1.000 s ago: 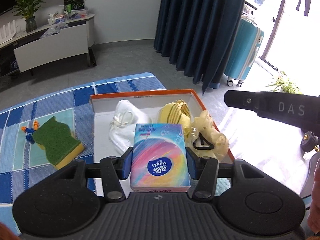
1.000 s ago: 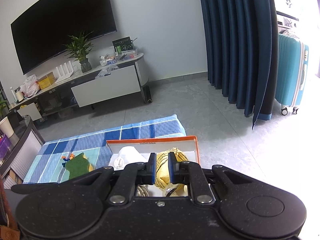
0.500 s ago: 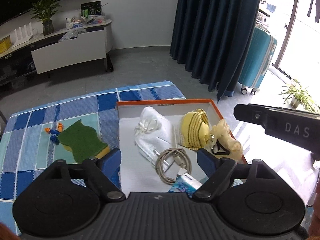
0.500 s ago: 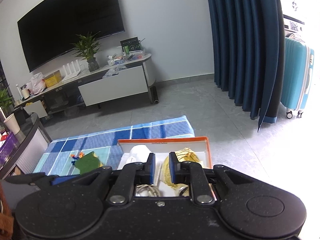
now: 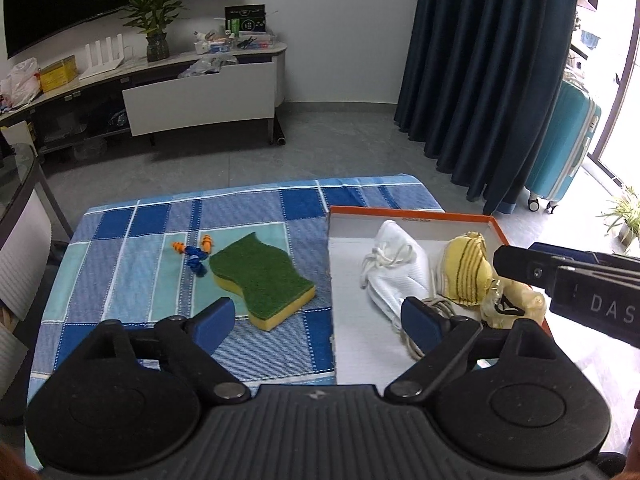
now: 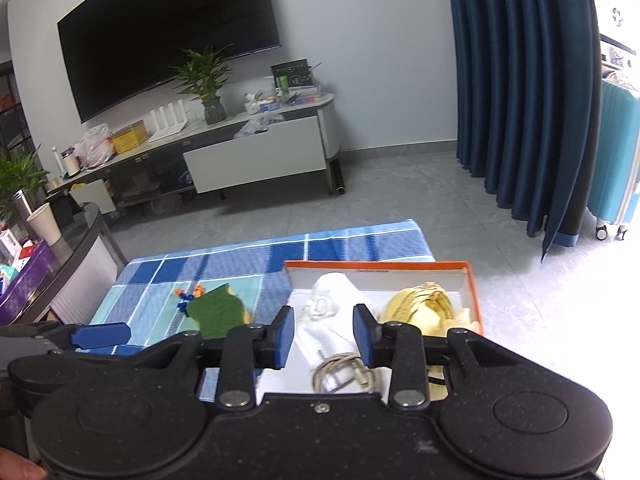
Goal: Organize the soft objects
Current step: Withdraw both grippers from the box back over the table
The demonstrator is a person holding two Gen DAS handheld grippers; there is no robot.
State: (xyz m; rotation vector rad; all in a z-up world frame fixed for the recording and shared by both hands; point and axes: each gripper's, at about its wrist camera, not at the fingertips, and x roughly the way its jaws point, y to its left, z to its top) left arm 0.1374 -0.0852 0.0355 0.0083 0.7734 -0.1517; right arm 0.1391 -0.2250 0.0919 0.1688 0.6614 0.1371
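Here the left gripper (image 5: 316, 322) hangs above the near edge of the blue checked cloth (image 5: 132, 248), its jaws spread wide and holding nothing. Between its blue pads lie the green-and-yellow scouring sponge (image 5: 262, 278) on the cloth and the left wall of the orange-rimmed box (image 5: 412, 211). Just beside the sponge's far-left corner sit orange-and-blue corded earplugs (image 5: 195, 254), touching it or nearly so.

Inside the box rest a white face mask (image 5: 394, 268), a yellow striped cloth item (image 5: 466, 274), a pale crumpled bag with a black mark (image 5: 514, 306) against the right wall, and a coiled beige cable (image 6: 346, 372) near the front.

The right gripper (image 6: 324, 338) hovers over the front of the box, jaws released and partly parted, empty, with the mask and cable seen between them. Its black finger, lettered "DAS", crosses the right side of the left wrist view.
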